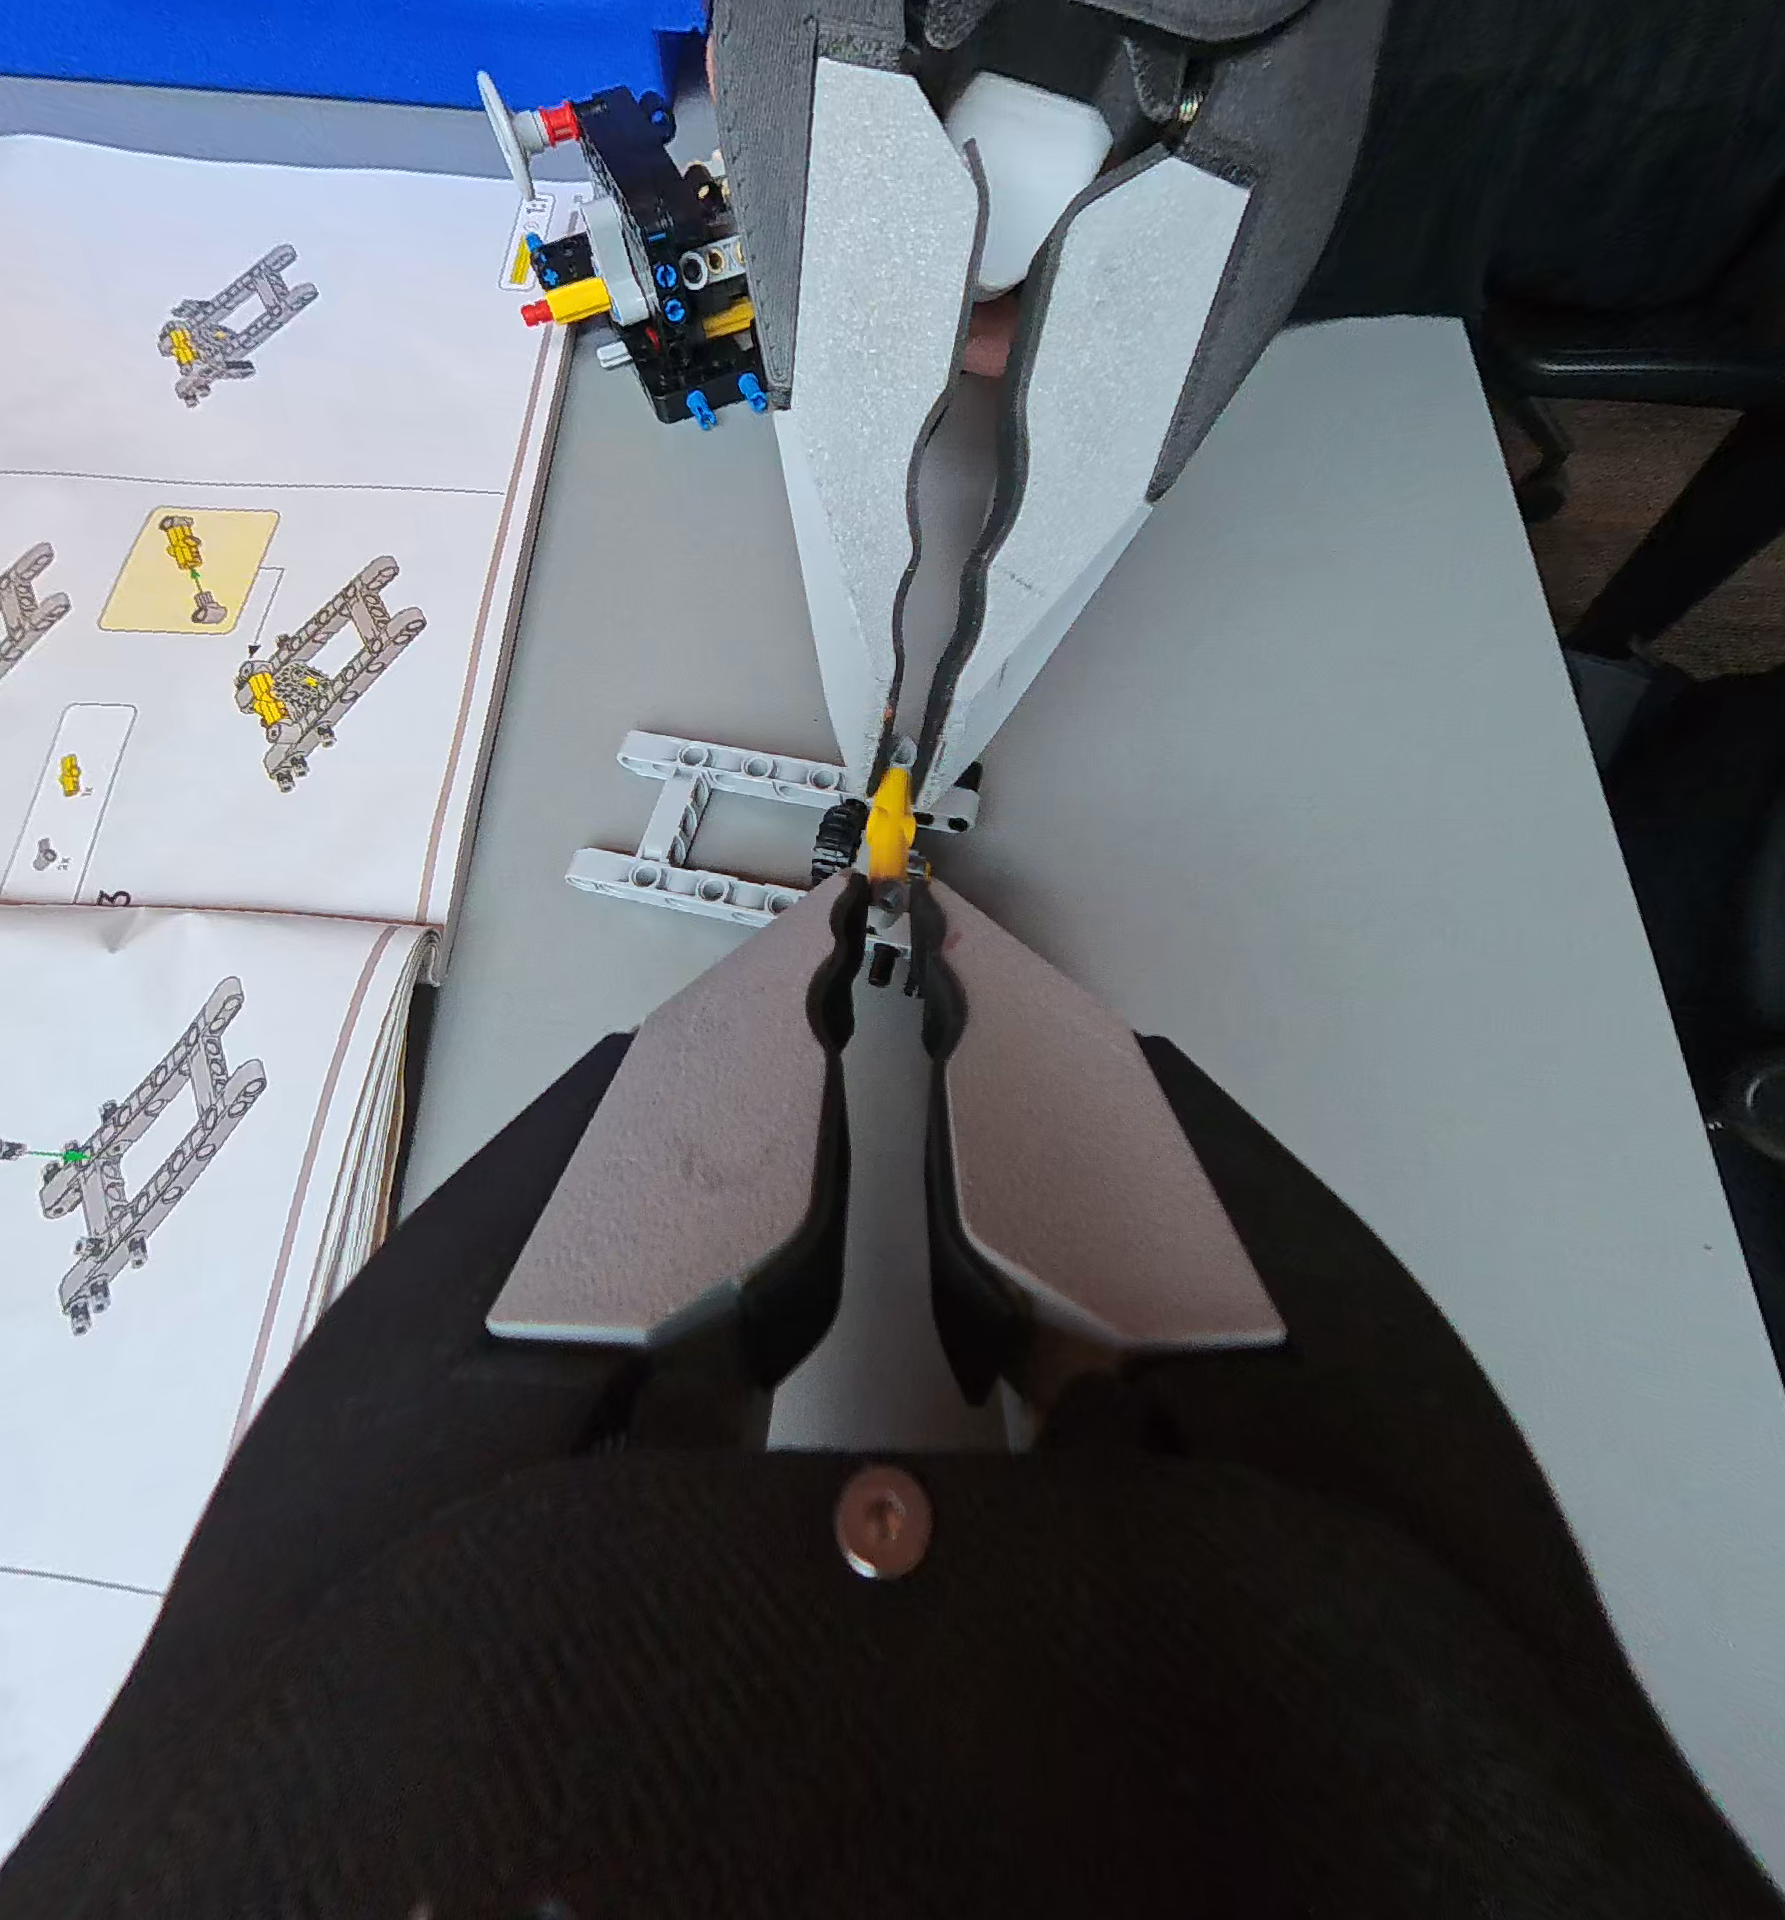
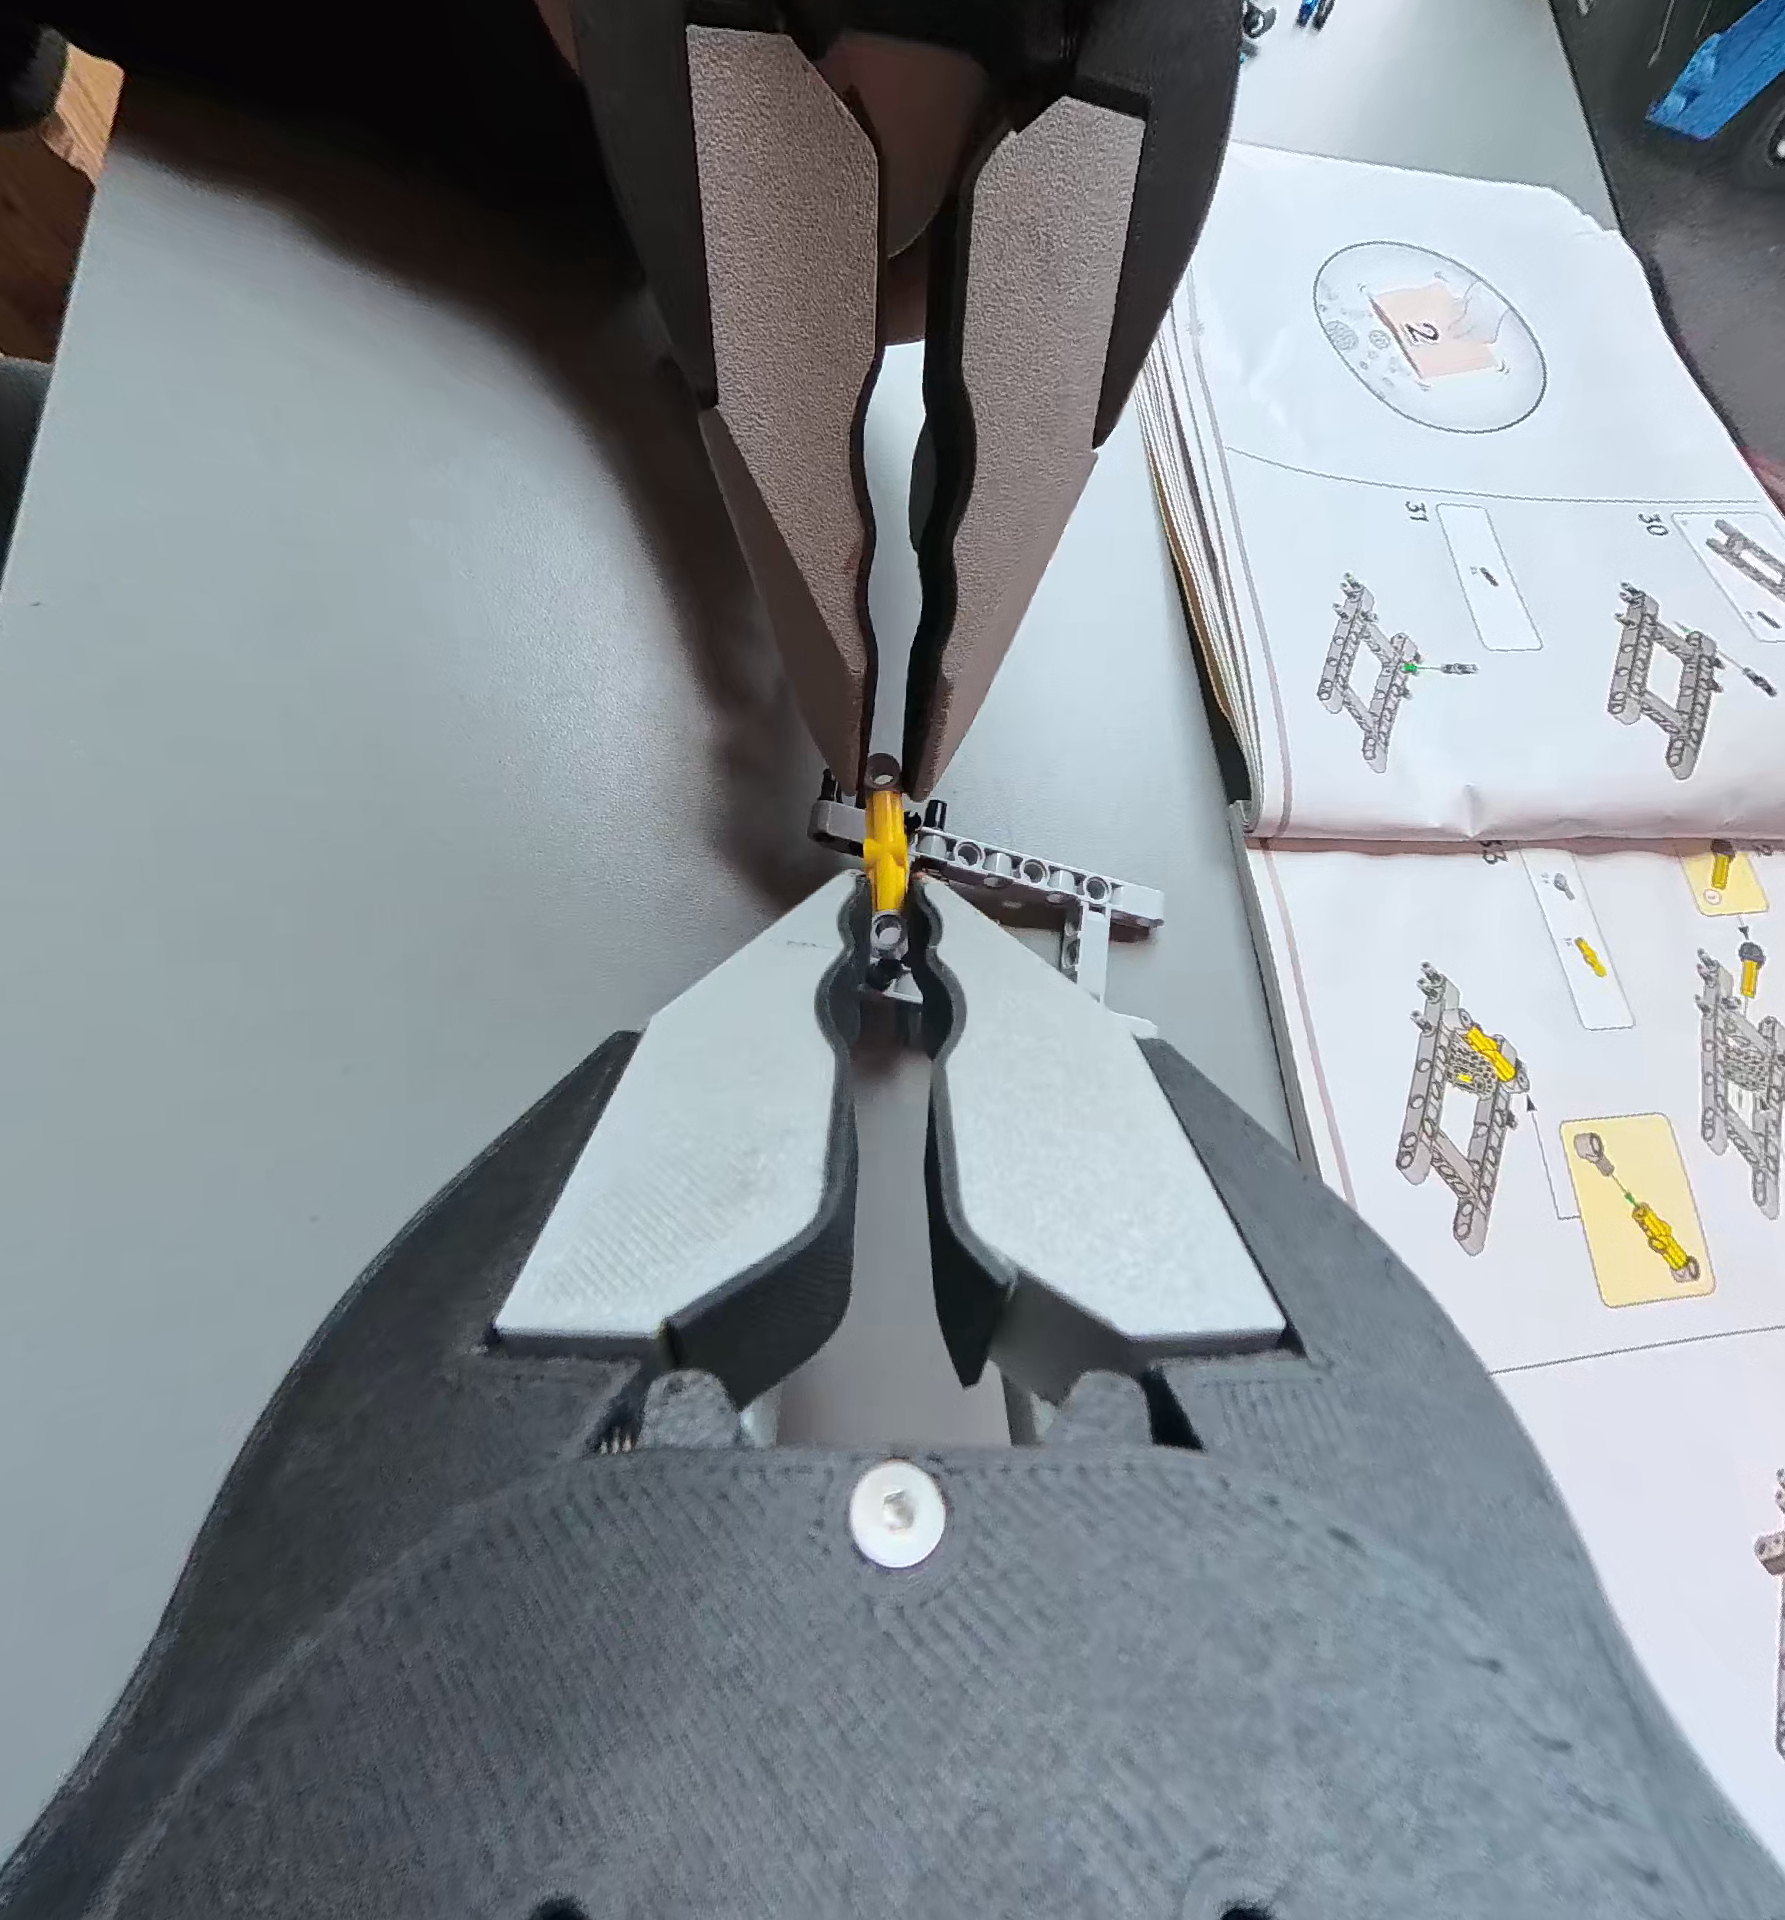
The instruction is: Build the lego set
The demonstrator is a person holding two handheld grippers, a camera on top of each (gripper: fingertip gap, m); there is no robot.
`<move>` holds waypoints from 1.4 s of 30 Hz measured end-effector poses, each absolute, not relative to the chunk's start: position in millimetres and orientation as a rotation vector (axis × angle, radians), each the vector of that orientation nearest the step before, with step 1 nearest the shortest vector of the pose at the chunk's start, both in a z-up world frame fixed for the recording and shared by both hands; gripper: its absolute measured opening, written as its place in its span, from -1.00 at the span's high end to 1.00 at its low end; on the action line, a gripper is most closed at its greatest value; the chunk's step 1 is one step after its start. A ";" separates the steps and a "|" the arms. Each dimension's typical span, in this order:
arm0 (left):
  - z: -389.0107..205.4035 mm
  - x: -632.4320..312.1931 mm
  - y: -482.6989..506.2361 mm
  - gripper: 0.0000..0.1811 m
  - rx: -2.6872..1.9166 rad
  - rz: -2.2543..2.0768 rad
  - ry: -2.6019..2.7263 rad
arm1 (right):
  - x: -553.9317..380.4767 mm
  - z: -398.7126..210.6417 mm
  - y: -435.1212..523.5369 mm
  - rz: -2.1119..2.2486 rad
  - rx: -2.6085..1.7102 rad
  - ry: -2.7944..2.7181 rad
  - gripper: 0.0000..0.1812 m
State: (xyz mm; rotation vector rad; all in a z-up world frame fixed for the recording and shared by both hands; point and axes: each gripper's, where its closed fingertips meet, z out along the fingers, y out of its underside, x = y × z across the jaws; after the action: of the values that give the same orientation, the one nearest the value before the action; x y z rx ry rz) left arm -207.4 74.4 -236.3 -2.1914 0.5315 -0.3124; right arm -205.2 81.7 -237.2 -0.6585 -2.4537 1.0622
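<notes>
Gripping yellow connector (image 1: 888, 826) ends w/ both wavy-edged fingers nearly closed, grey studless frame (image 1: 706, 821) beneath.

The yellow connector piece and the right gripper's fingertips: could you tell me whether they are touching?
Touching. In the right wrist view, the right gripper closes its fingertips around the near end of the yellow connector, with no gap visible there.
</notes>
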 end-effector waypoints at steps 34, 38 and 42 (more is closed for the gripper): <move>-247.9 -214.7 77.6 0.88 -2.223 -0.274 0.517 | -206.2 -236.9 87.2 1.031 -1.026 -2.505 0.96; -247.6 -216.0 77.5 0.88 -2.223 -0.266 0.515 | -206.7 -240.1 86.5 0.987 -1.033 -2.524 0.97; -247.5 -217.1 76.9 0.89 -2.222 -0.259 0.518 | -207.4 -242.1 86.5 0.943 -1.040 -2.540 0.96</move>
State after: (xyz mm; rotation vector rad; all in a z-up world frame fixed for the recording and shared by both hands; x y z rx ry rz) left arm -217.1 76.9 -247.5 -2.2219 0.5175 -0.2590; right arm -207.4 86.5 -242.1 -1.0400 -2.5397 0.9426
